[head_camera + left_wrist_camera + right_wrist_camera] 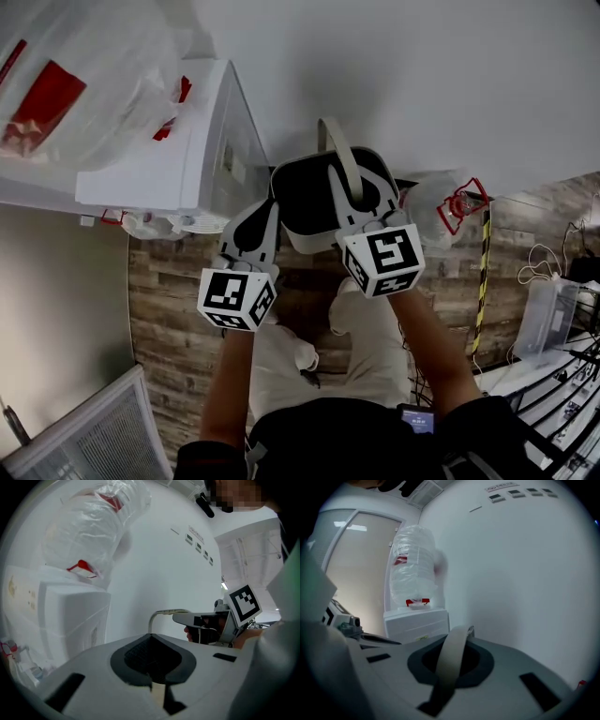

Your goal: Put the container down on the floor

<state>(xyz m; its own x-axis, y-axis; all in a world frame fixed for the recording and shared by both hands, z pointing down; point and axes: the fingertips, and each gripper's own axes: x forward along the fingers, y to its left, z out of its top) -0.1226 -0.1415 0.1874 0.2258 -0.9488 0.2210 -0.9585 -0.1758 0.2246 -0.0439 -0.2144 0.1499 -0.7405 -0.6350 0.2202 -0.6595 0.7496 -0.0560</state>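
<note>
Both grippers are clamped on the container [314, 202], which hangs above the wood floor [169, 309]. The right gripper [361, 202] pinches its beige handle [336, 155], and the left gripper [265, 217] pinches its rim, near the water dispenser [216, 141].

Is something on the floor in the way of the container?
Nothing I can see. The container hangs over wooden floor between the white dispenser and a clear plastic jug, but the spot right beneath it is hidden.
</note>
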